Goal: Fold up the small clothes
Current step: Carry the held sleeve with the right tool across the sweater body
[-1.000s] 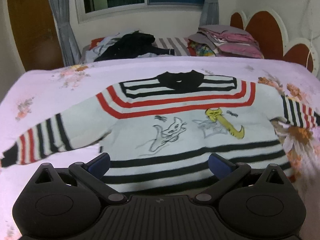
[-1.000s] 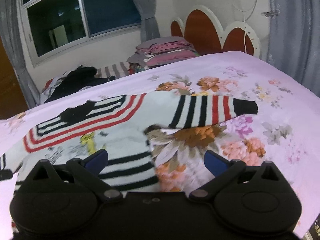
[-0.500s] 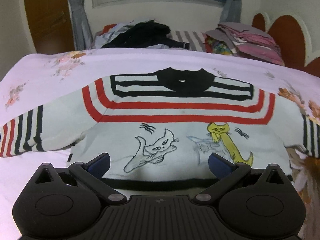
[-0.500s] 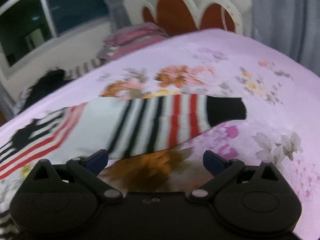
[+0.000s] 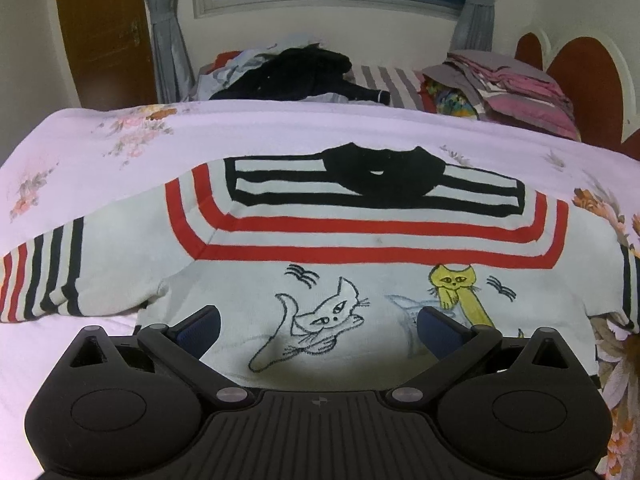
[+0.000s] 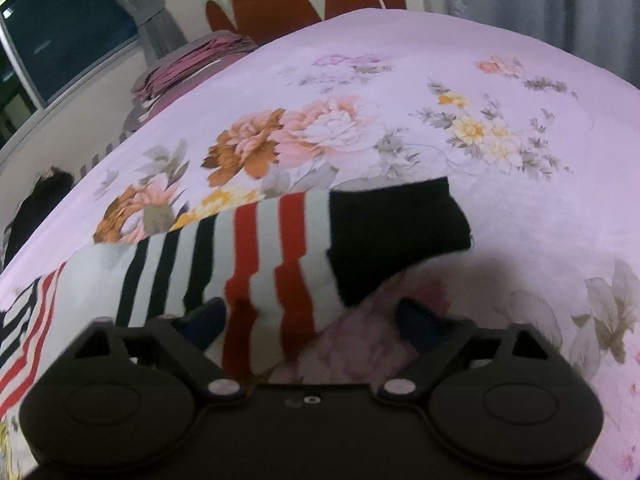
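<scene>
White, with two drawn cats, one sweater [image 5: 360, 280] lay on the bed [image 5: 120, 152]. Left hand-held gripper [image 5: 318, 326] gaped; right hand-held gripper [image 6: 310, 326], just narrowing, straddled one sleeve [image 6: 280, 248], not pinching.

Striped cat sweater [image 5: 360, 240] flat, face-up on bed, sleeves outspread.

White sweater [image 5: 360, 248] with red and black stripes, black collar; pink floral bedsheet [image 6: 400, 92]

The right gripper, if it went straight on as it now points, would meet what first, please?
Probably the red-and-black striped sleeve of the white knit sweater; the right gripper, jaws just closing but not yet gripping, hangs close above it, though depth is unclear.
</scene>
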Demonstrator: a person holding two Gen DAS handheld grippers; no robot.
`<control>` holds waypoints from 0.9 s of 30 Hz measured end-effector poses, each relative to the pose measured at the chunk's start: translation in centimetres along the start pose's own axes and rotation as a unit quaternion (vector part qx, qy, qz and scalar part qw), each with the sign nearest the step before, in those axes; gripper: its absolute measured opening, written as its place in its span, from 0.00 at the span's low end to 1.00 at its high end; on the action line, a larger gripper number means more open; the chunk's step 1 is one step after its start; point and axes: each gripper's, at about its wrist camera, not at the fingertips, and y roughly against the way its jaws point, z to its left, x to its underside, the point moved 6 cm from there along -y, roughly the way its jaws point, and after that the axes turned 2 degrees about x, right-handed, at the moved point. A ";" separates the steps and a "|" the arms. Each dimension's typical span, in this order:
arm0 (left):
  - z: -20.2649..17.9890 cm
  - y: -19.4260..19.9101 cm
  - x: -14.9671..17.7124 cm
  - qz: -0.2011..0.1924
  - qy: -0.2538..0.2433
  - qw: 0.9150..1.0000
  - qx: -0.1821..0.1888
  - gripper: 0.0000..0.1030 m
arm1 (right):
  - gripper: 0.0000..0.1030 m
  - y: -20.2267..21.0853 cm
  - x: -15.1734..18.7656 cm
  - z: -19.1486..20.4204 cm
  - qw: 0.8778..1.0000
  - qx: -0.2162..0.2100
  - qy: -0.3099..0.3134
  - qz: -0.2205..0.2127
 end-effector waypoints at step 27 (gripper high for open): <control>6.3 0.1 -0.9 -0.030 -0.005 0.999 0.034 1.00 | 0.08 10.0 3.6 25.3 0.951 -0.236 0.186 -0.072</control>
